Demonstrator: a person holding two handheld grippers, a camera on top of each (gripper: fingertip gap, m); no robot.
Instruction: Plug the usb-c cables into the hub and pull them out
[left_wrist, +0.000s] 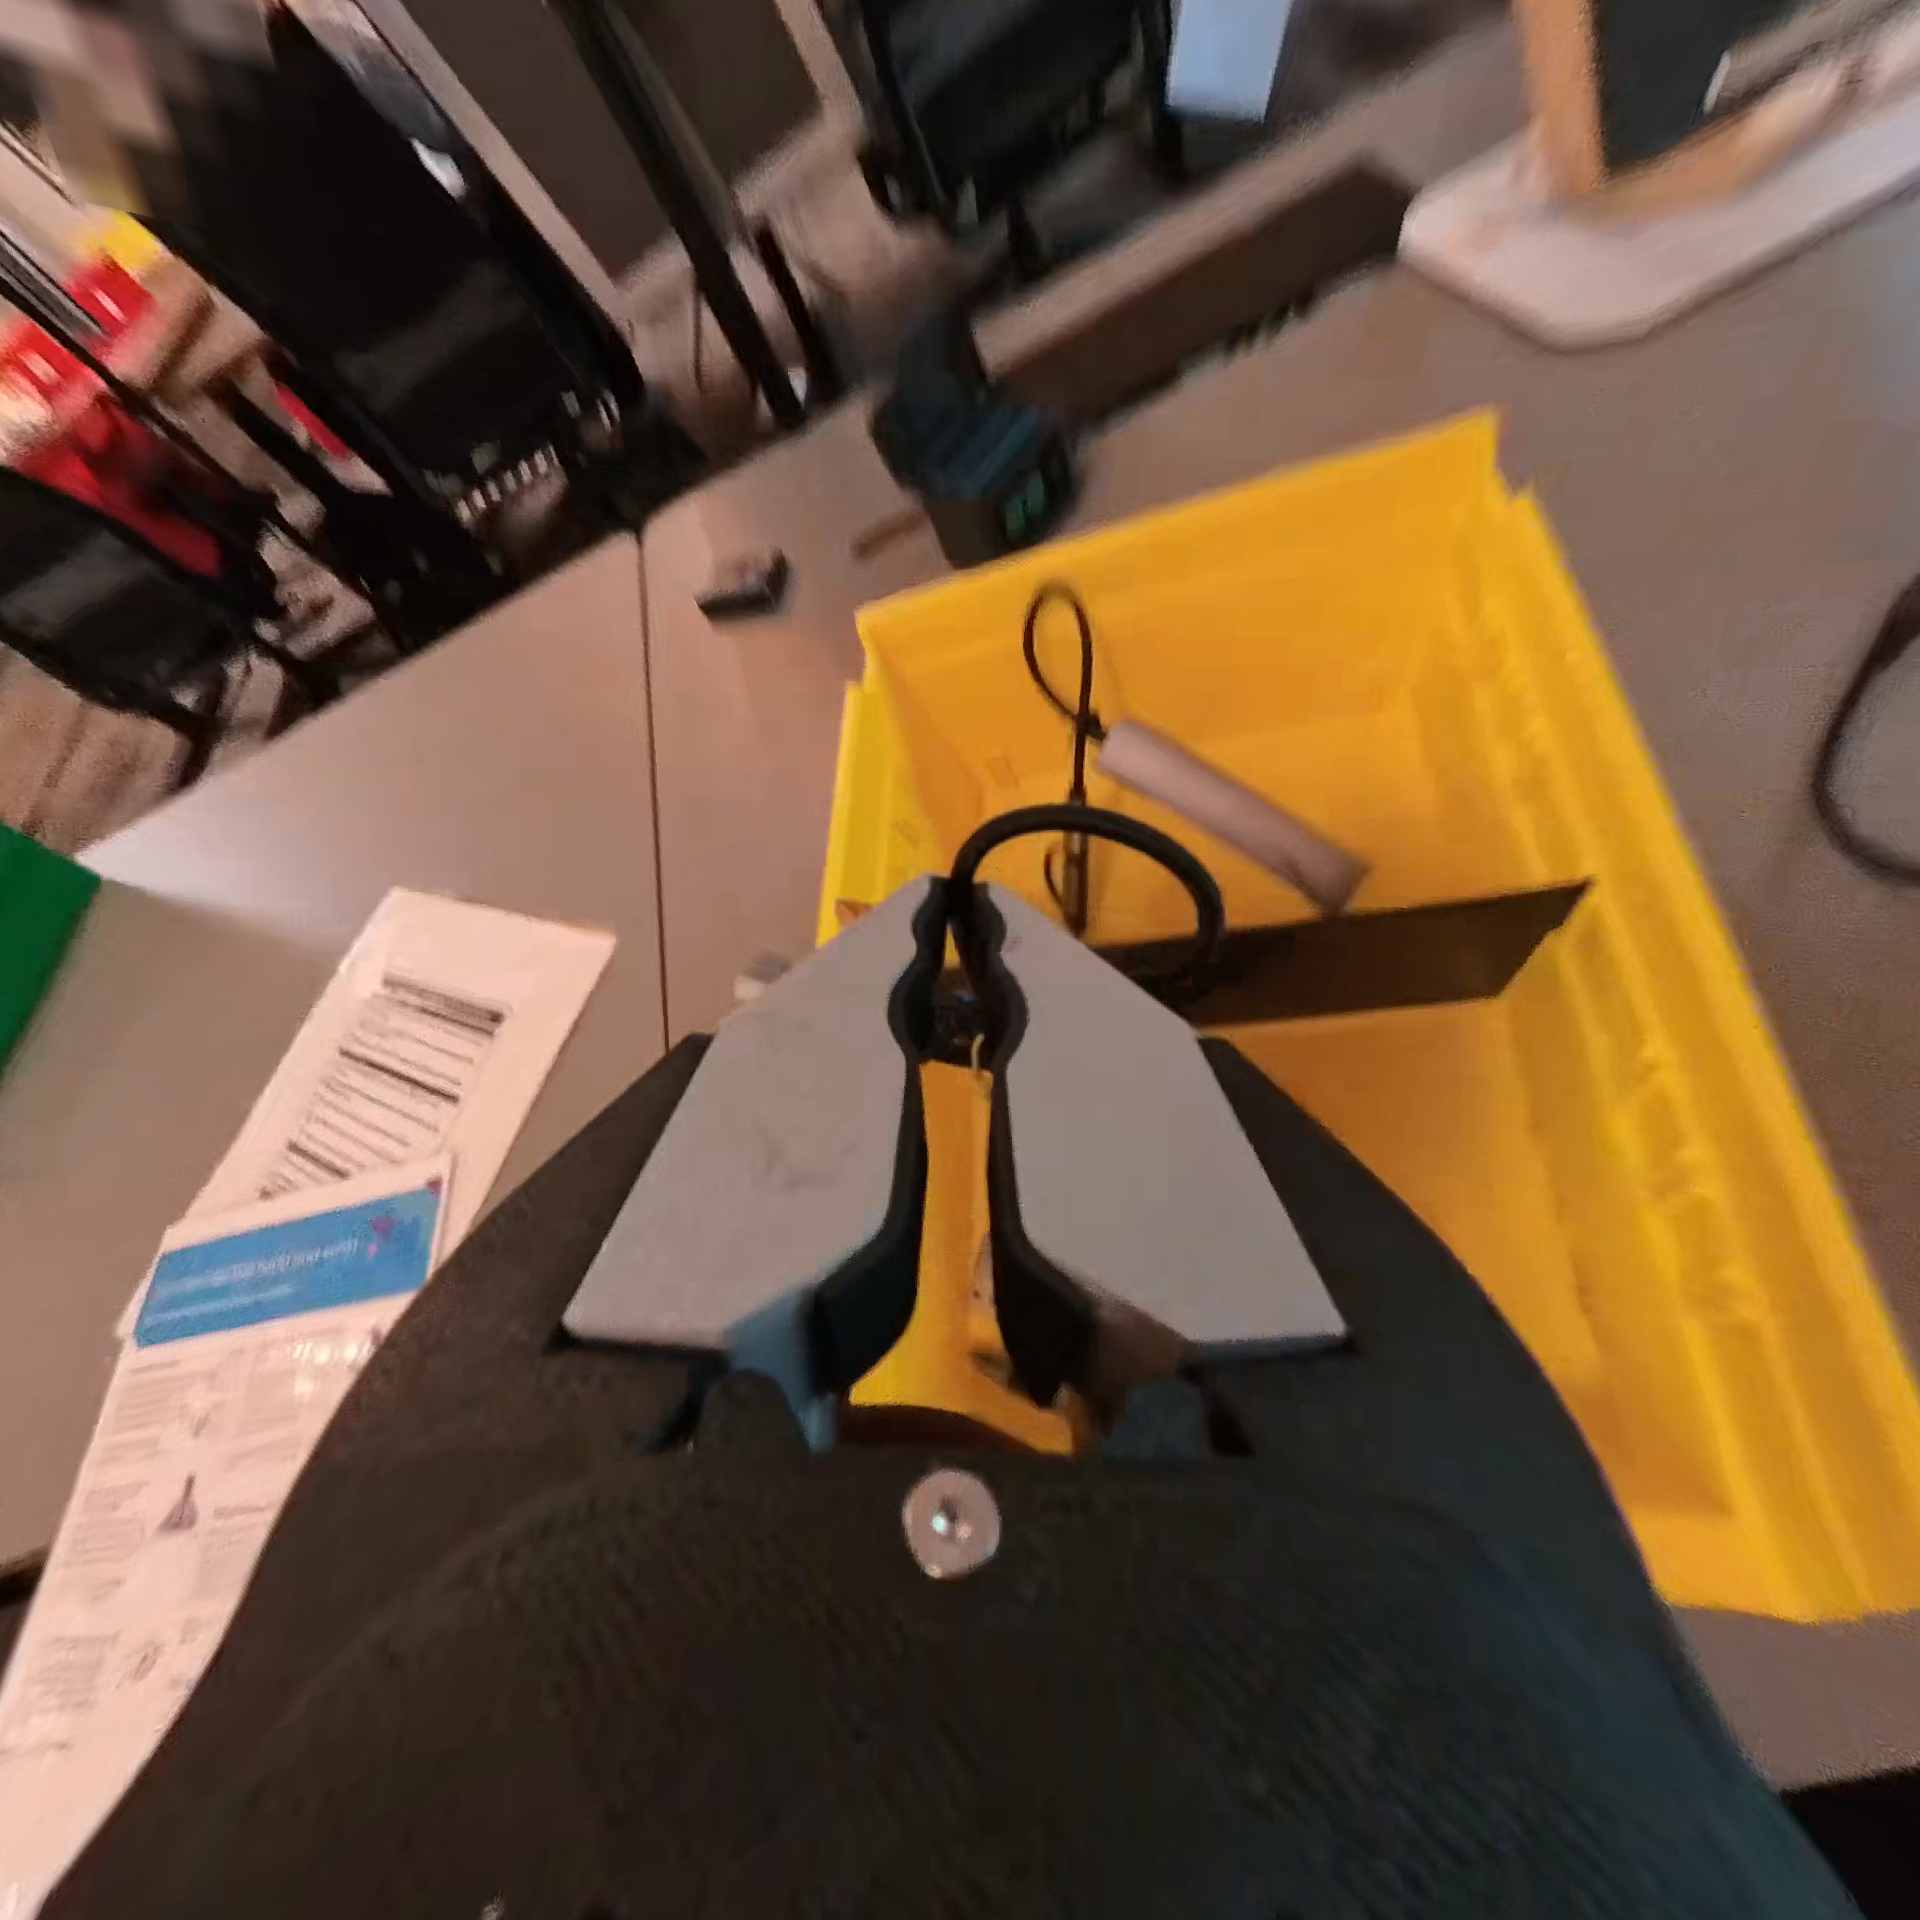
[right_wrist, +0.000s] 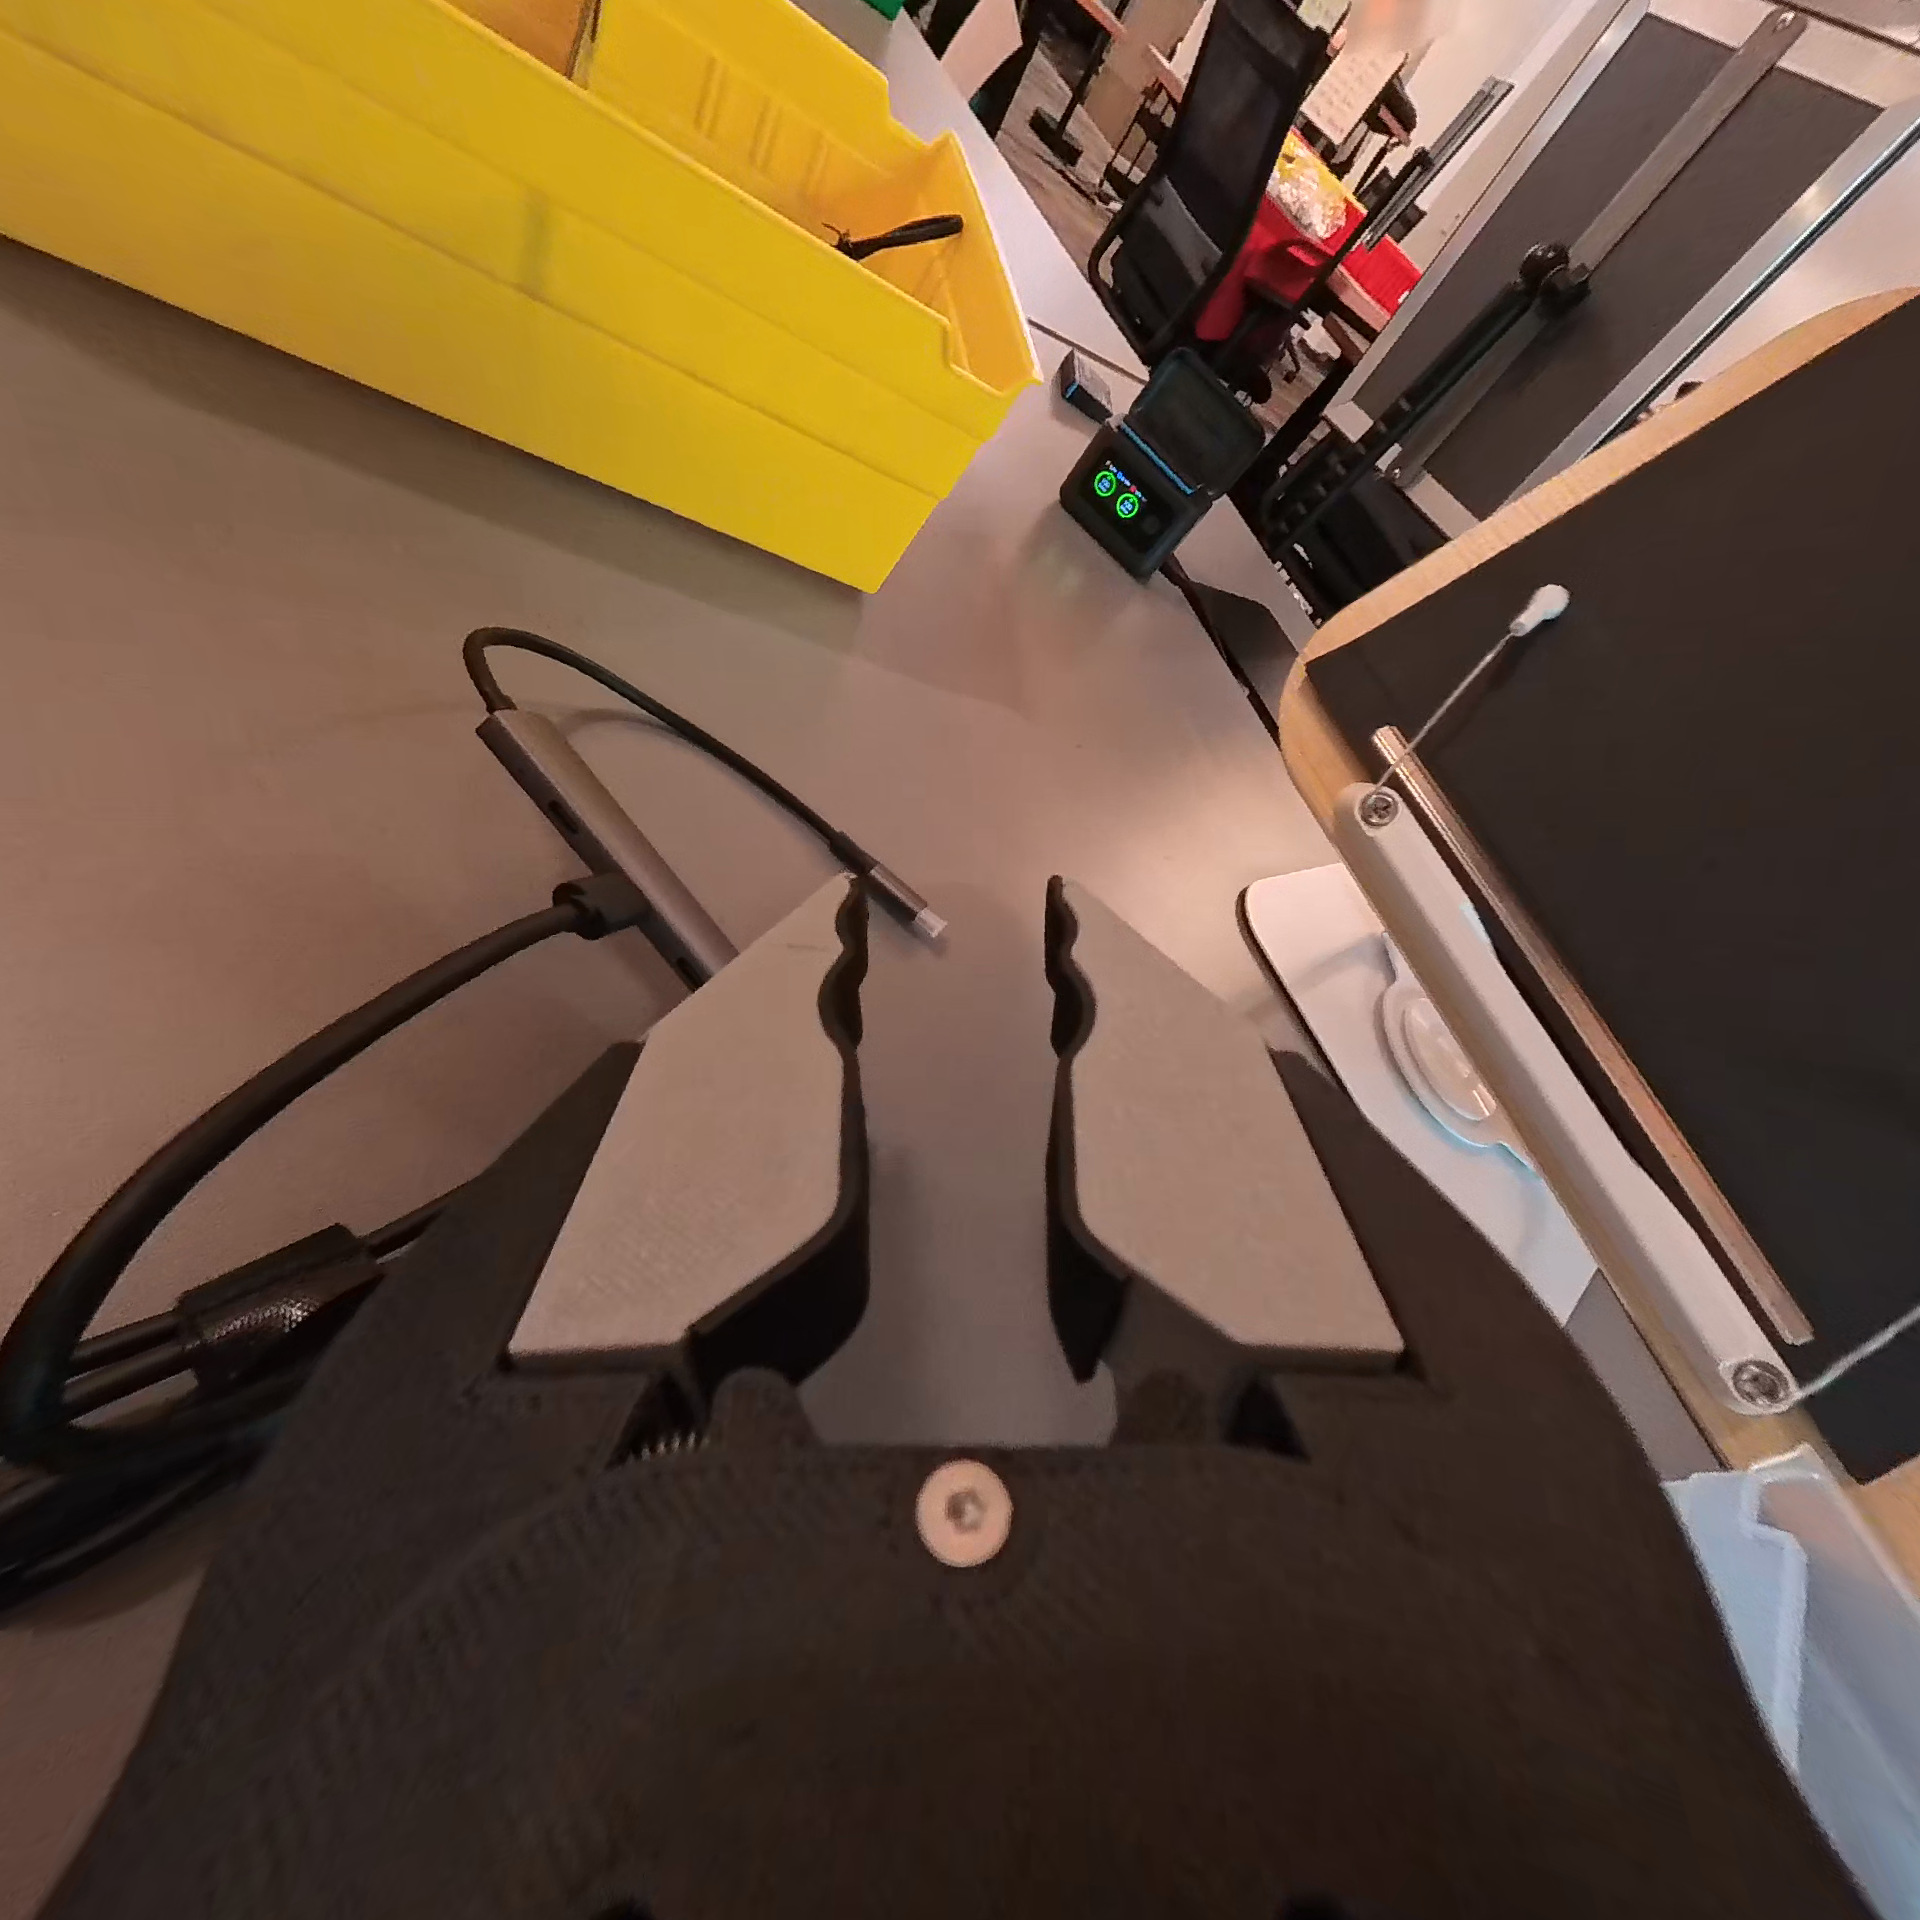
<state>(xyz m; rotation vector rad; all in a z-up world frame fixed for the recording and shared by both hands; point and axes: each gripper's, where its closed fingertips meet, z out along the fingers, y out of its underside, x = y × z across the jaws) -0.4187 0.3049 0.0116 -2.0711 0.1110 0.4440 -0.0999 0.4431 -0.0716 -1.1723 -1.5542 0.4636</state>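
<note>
We see a yellow bin (left_wrist: 1455, 935) on the grey desk (left_wrist: 416, 779), with a black divider (left_wrist: 1382, 951) standing across its inside. Left of the bin lie printed paper sheets (left_wrist: 312, 1195), and a blue-and-white card (left_wrist: 291, 1273) rests on top of them. Past the bin's far end stands a small dark device (right_wrist: 1143, 499) with green rings lit on its screen, and a little black block (left_wrist: 743, 587) lies near it. On the right we find a wood-edged black panel (right_wrist: 1662, 831) with a white bracket (right_wrist: 1538, 1081) screwed to it. Behind the desk stands a black office chair (right_wrist: 1216, 187).
</note>
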